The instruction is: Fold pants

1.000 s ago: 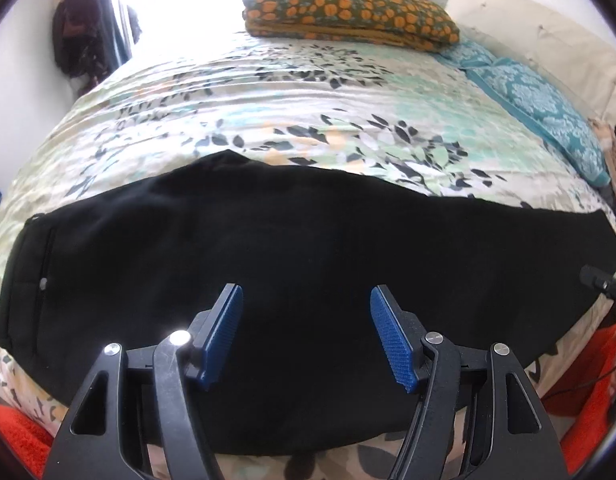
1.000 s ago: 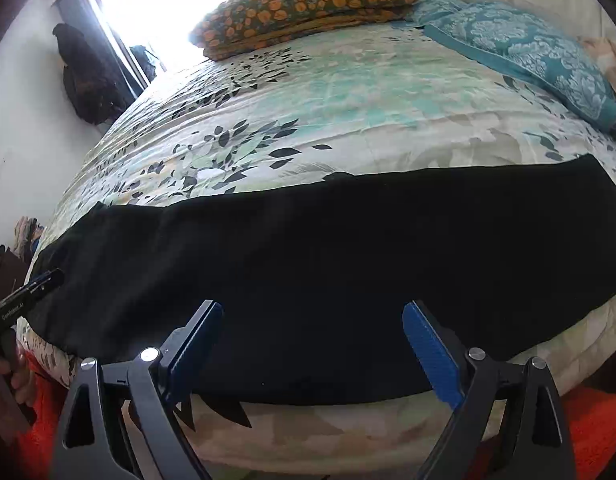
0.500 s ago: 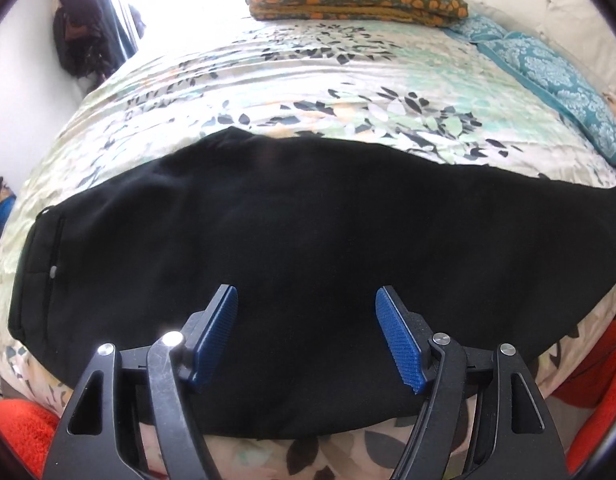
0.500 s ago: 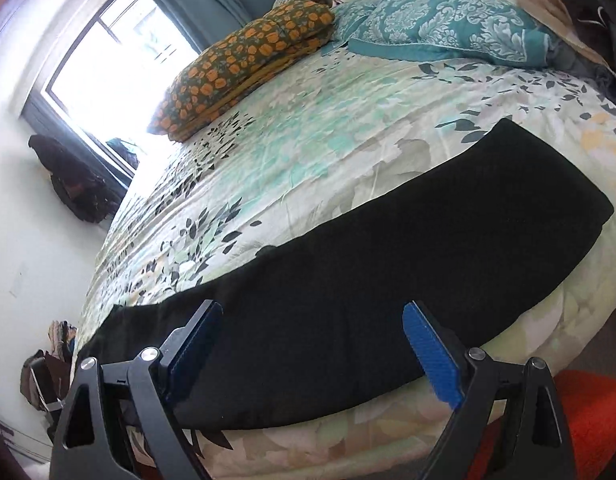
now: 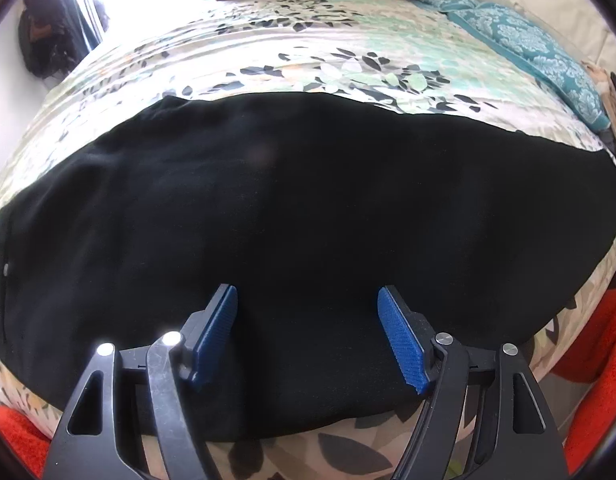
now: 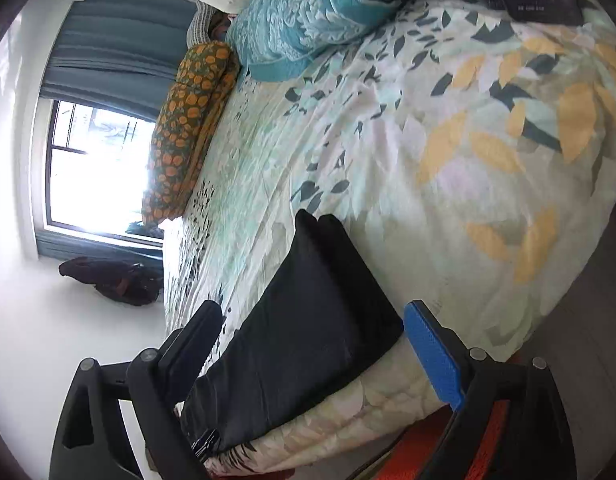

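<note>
Both tools are gaping wide with nothing between their pads: the left gripper point(image 5: 307, 334) is hovering over the near edge of the black pants point(image 5: 308, 208), which are lying flat lengthwise across the floral bedspread point(image 5: 347, 60), likely readying a fold; the right gripper point(image 6: 311, 344) is straddling the leg end, rolled sideways; farther off, black cloth is hiding creases and seams

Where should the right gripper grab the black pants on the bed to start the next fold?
Likely the hem end of the black pants, which lies flat between the open right gripper fingers. Come in low from the bed's near edge, sliding one finger under the stacked leg ends; the cuffs form a straight, thin edge there.
</note>
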Motion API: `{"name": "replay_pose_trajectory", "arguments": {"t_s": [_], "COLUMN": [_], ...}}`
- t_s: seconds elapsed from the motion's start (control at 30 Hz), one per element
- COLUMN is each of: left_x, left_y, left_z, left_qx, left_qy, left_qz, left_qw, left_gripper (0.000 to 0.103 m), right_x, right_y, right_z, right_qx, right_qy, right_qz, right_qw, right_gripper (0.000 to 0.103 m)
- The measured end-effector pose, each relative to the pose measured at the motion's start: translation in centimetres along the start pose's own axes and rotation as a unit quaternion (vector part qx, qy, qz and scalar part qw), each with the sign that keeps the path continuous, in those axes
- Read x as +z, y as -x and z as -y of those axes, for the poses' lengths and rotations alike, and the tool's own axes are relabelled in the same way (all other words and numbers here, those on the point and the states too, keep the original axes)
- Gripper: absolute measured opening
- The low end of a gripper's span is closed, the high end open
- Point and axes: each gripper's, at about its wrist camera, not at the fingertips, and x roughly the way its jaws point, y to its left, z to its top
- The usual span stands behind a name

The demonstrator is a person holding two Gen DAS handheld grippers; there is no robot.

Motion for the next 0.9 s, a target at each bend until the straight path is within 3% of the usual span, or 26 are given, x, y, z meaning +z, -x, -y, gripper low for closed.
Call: {"name": "replay_pose_trajectory", "arguments": {"t_s": [0.1,0.27,0.33,0.43,0.63,0.67,0.7,0.9], "left_x": [0.1,-0.1,-0.1,0.2,1.1,1.4,1.6,3.1], "left_y": [0.0,0.0,0.0,0.0,0.9,1.3,1.7,3.5], "left_z": [-0.4,-0.6,-0.5,-0.2,1.1,1.5,2.0,7.9], "left_qx": [0.007,0.013,0.018,0.024,0.013,0.005,-0.003,-0.072], "left_qy": [0.008,0.007,0.006,0.009,0.006,0.005,0.002,-0.053], "left_qz": [-0.004,-0.004,-0.005,-0.008,-0.002,0.002,0.007,0.043], "left_qw": [0.9999,0.9999,0.9998,0.9996,0.9999,1.0,1.0,0.995], "left_gripper": [0.076,0.076,0.076,0.075,0.074,0.074,0.074,0.074], "right_x": [-0.2,-0.4,-0.4,-0.6,-0.4,-0.4,-0.4,-0.9], "right_y": [-1.7,-2.2,-2.4,-2.6,-2.8,-2.7,-2.6,-0.9], "right_z": [0.5,1.6,1.7,1.8,3.6,3.5,3.5,0.8], "right_qx": [-0.027,0.008,0.018,-0.003,0.005,-0.01,-0.026,-0.011], "right_qy": [0.007,-0.01,-0.009,0.001,-0.038,-0.031,-0.028,0.004], "right_qz": [-0.017,-0.015,-0.028,-0.041,-0.038,-0.037,-0.034,0.006], "right_qw": [0.999,1.0,0.999,0.999,0.999,0.999,0.999,1.0], "right_gripper": [0.092,0.09,0.077,0.064,0.055,0.048,0.025,0.024]}}
